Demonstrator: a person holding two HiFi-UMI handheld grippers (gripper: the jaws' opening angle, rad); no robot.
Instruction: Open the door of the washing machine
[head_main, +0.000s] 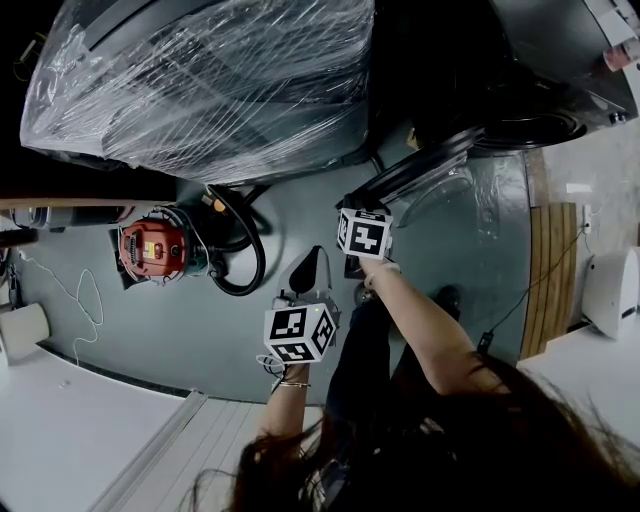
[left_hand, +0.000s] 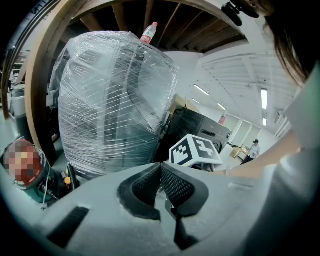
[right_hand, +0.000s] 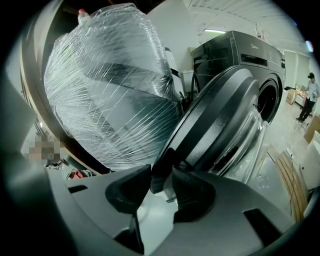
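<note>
Right gripper view shows the right gripper (right_hand: 161, 182) pinching the dark rim of the round, glass-bowled washing-machine door (right_hand: 220, 115). That door stands swung well out from the dark grey front-loading washing machine (right_hand: 235, 50) in the upper right of the frame, leaving the drum opening (right_hand: 267, 100) exposed. The bite looks shallow, with only the rim's lower edge between the 2 jaws. A pull off the hinge's arc could probably slip it free and leave the door swinging loose. Close by on the door's left stands a bulky load wrapped in clear plastic film (right_hand: 110, 85); swung further, the door might knock against it. The left gripper (left_hand: 160, 172), low in the middle of its own view, has its jaws pressed together on nothing.

No view shows the hinge, so I cannot tell whether the door has reached its full travel. What lies under the film is unreadable. In the head view, the black-and-white marker cube (head_main: 365, 232) covers the right gripper's jaws.
</note>
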